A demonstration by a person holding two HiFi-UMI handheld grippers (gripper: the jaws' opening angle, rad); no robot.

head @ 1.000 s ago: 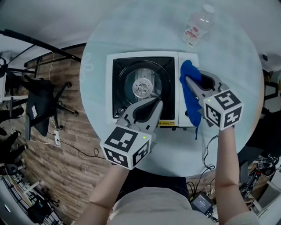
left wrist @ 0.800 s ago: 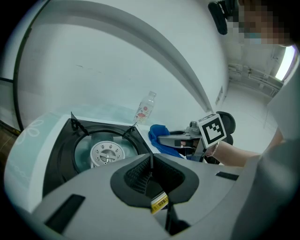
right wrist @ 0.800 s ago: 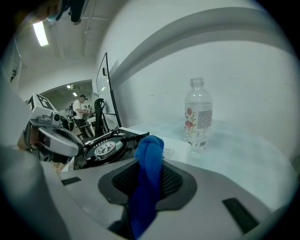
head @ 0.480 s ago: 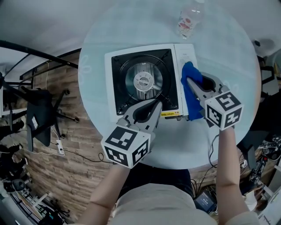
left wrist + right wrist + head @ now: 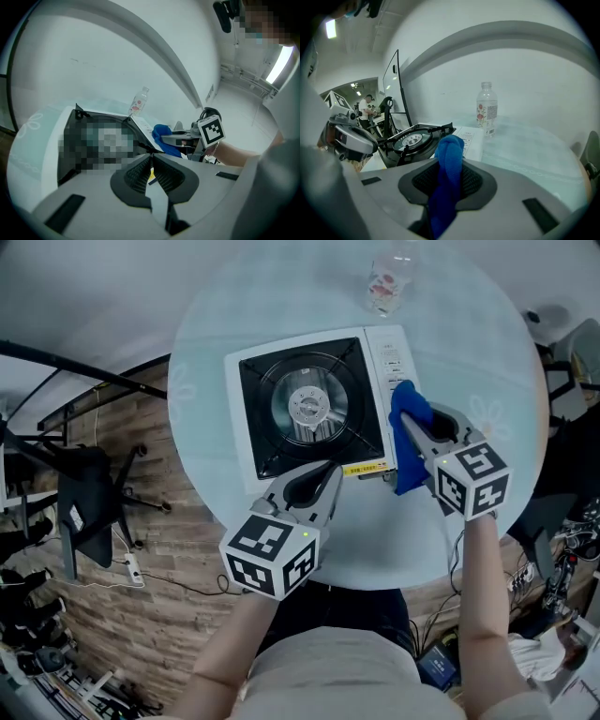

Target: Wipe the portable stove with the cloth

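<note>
A white portable stove (image 5: 370, 385) with a black burner pan (image 5: 309, 407) lies on the round glass table (image 5: 487, 352). My right gripper (image 5: 410, 420) is shut on a blue cloth (image 5: 408, 432), and the cloth rests over the stove's white right panel near its front corner. In the right gripper view the blue cloth (image 5: 449, 178) stands bunched between the jaws, with the stove (image 5: 417, 139) ahead to the left. My left gripper (image 5: 323, 481) is shut with nothing in it, just off the stove's front edge. In the left gripper view the stove (image 5: 70, 126) lies ahead and the cloth (image 5: 164, 136) shows to the right.
A clear plastic water bottle (image 5: 386, 282) lies on the table beyond the stove; it is the upright bottle (image 5: 486, 113) in the right gripper view. Below the table are wooden flooring, a black stand (image 5: 89, 502) at left and cables (image 5: 441, 652) at the bottom right.
The view has shifted, so the stove sits higher in the frame. My right gripper has drawn the cloth back along the right panel toward the front corner. My left gripper now sits off the stove's front edge.
</note>
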